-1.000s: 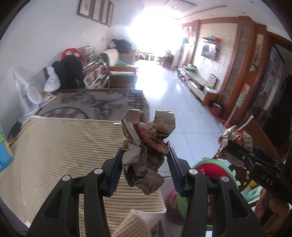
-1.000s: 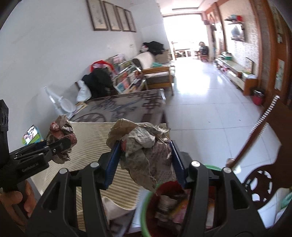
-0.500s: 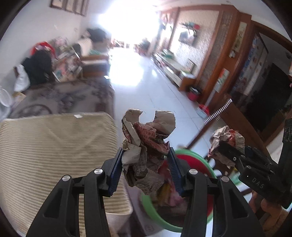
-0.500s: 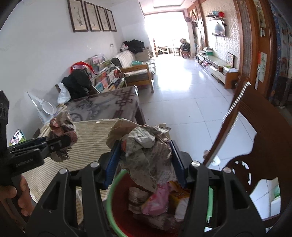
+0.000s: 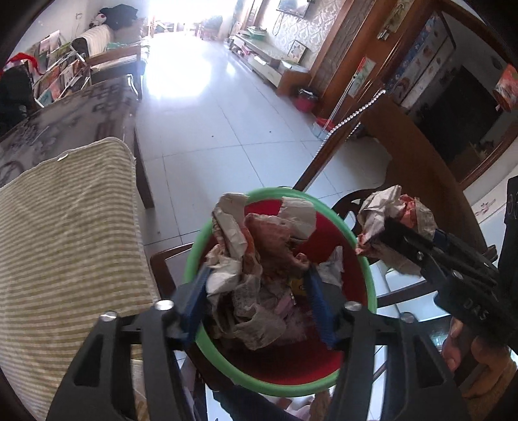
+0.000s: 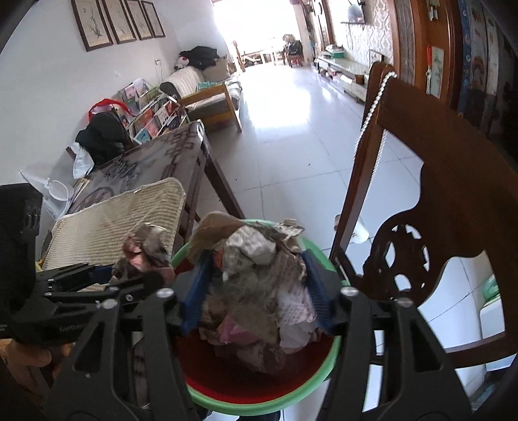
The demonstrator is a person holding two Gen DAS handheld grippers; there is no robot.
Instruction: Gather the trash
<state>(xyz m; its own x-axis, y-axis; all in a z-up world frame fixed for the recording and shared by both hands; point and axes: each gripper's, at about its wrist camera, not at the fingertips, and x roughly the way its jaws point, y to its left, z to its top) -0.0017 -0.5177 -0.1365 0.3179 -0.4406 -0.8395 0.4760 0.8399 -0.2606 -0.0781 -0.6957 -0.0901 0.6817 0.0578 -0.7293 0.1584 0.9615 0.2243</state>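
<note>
My left tongs (image 5: 255,291) are clenched on a crumpled wad of brown and white printed paper (image 5: 259,246), held over the mouth of the round red bin with a green rim (image 5: 369,278); my right tongs (image 6: 255,291) grip a second crumpled grey newspaper wad (image 6: 259,259) above the same bin, which already holds wrappers; a striped beige cloth (image 5: 64,243) covers the table beside it; a carved dark wooden chair (image 6: 453,200) stands just right.

A lived-in home's long living room: framed pictures (image 6: 118,21) on the wall, sofa (image 6: 207,87), wall-mounted television (image 5: 291,5), carved wooden chair (image 6: 437,207).
</note>
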